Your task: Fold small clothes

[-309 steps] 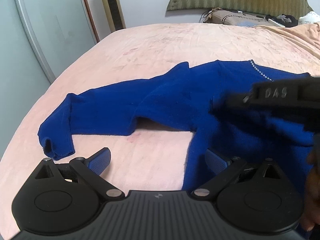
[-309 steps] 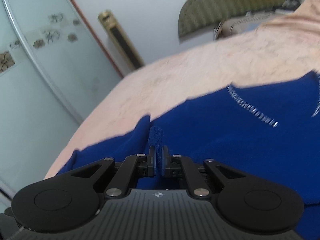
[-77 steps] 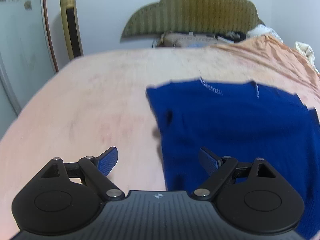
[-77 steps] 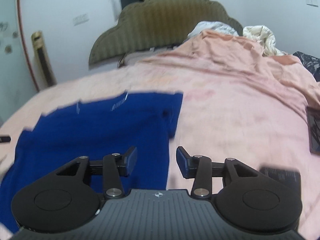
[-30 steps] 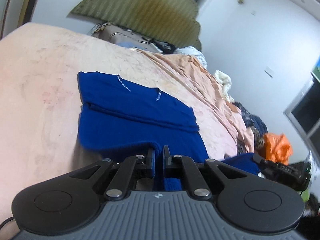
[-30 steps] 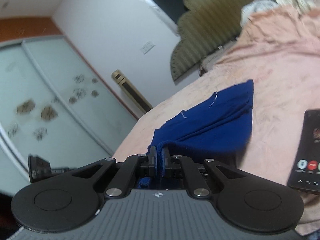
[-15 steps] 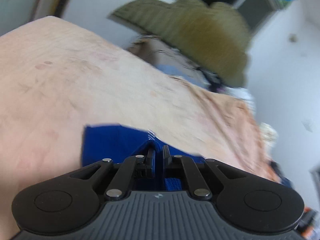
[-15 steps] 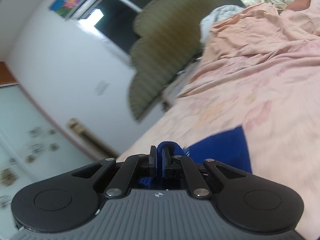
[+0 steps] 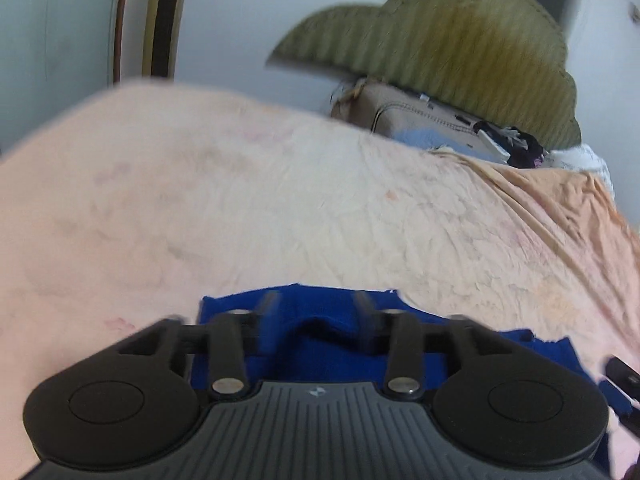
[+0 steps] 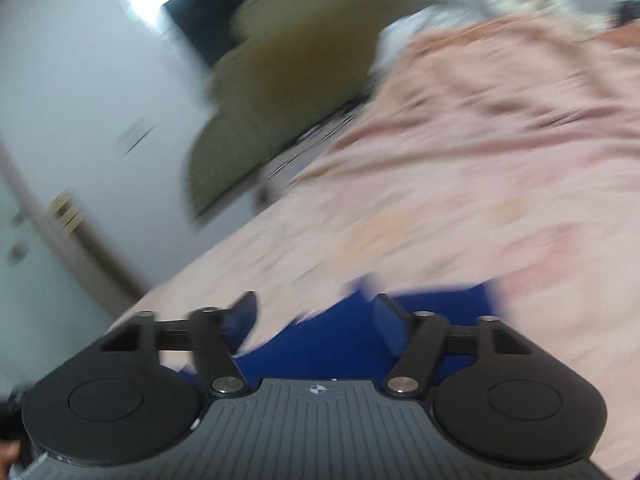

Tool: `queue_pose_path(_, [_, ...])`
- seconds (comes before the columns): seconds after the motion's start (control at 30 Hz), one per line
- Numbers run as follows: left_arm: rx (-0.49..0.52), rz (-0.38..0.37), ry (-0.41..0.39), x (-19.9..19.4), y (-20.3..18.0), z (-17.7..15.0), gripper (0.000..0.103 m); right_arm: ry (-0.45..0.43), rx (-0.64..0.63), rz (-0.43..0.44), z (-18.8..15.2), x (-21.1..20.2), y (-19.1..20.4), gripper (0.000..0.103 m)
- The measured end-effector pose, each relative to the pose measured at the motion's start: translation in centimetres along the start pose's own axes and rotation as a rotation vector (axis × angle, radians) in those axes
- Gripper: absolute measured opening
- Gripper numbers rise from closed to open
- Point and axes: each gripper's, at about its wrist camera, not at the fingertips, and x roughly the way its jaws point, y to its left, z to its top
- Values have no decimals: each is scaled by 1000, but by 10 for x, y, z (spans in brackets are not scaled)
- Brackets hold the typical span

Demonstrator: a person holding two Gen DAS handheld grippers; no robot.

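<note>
Hovering left gripper, right gripper, fingers parted, blue garment

A wide stretch of bare pink bed is seen ahead of the blue garment, open to passage. Its far end is closed off by an olive headboard, with a beige bag and dark clutter piled below. A rumpled orange blanket rises along the right side.
</note>
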Motion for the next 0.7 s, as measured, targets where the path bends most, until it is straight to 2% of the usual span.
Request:
queue_pose_path(0.03, [50, 20, -32, -6, -11, -4, 69, 33, -22, 22, -6, 8, 5, 70])
queue_pose_path(0.1, [144, 90, -99, -17, -26, -14, 71, 85, -90, 2, -16, 24, 13, 73])
queue_pose_path(0.17, [221, 103, -121, -17, -37, -18, 73, 80, -130, -136, -21, 36, 8, 73])
queue_pose_path(0.2, [255, 84, -114, -14, -41, -21, 73, 49, -140, -221, -22, 33, 0, 72])
queue_pose_path(0.27, [298, 46, -79, -5, -51, -29, 73, -8, -111, -328, -19, 27, -18, 75])
queue_pose_path(0.33, [401, 21, -14, 16, -65, -34, 73, -51, -56, -310, -17, 17, -33, 76])
queue_pose_path(0.37, [448, 40, -7, 27, -70, -37, 73, -61, -45, -284, -16, 13, -36, 77])
queue_pose_path(0.47, [578, 177, -18, 52, -75, -41, 73, -58, -88, -245, -20, 16, -28, 82])
queue_pose_path(0.53, [609, 254, -38, 65, -68, -30, 74, -20, -158, -218, -22, 25, -13, 89])
queue_pose_path(0.57, [609, 296, -53, 71, -62, -21, 75, -12, -193, -238, -25, 28, -9, 90])
queue_pose_path(0.63, [550, 401, -65, 78, -43, -1, 74, 8, -245, -295, -25, 30, -3, 91])
queue_pose_path(0.7, [448, 448, -65, 75, -23, 18, 73, 5, -241, -317, -25, 27, -7, 91])
